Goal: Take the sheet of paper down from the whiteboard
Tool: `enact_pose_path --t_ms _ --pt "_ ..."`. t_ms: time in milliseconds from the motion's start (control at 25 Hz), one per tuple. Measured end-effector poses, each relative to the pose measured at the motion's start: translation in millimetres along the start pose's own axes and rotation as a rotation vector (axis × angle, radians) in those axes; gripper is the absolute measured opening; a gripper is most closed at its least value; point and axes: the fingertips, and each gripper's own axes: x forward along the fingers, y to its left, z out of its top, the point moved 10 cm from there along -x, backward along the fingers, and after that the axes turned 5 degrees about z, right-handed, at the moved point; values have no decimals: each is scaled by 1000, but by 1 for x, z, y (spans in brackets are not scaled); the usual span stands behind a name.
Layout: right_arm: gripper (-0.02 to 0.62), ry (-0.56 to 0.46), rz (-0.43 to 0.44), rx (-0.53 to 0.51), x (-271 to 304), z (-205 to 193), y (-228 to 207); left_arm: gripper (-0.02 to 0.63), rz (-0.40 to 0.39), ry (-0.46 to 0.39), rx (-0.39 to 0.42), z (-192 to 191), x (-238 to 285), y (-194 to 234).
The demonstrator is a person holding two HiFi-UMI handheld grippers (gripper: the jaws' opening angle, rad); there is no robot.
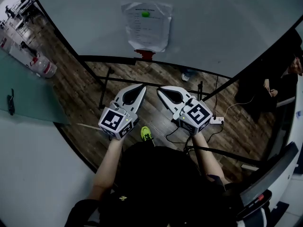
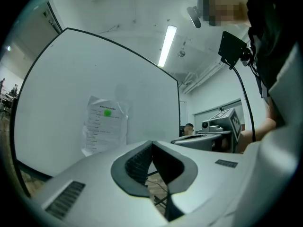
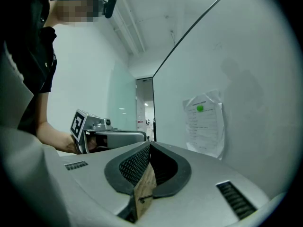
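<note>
**Both grippers shut and empty, paper on the whiteboard ahead of you**

Your left gripper [image 1: 142, 87] has its jaws pressed together at the tips, with nothing between them; its own view [image 2: 151, 144] shows the ribbed pads meeting and only floor through the gap behind. Your right gripper [image 1: 160, 89] is the same: its jaws are closed tip to tip and hold nothing [image 3: 149, 145]. You hold the two side by side, close but not touching, both pointing at the whiteboard [image 1: 213, 27]. Their marker cubes [image 1: 116, 121] sit nearest your wrists.

The sheet of paper [image 1: 146, 26] hangs flat on the whiteboard, ahead of both grippers and well apart from them. It looks crinkled, as if in a clear sleeve. It sits low on the board, its bottom edge just above the board's lower edge and roughly midway along it. A green magnet [image 1: 145, 14] pins it near its top edge. From your left gripper the sheet [image 2: 105, 125] lies left of the jaws; from your right gripper it [image 3: 204, 122] lies to their right.

Just under the sheet, at the board's lower edge, there is a small red thing [image 1: 146, 55]; what it is you cannot tell. Below the board is a wooden floor [image 1: 156, 74], with a white power strip [image 1: 217, 120] and cables near the stand's right leg.
</note>
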Motion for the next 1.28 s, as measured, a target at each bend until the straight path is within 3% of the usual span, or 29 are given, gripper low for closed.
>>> enact_pose_path --t_ms 600,1280 --pt "-2 -13 -57 -25 65 10 -59 23 -65 -1 27 15 53 74" --pt "-2 -26 -98 -105 77 33 -83 23 -72 -30 121 48 83 94"
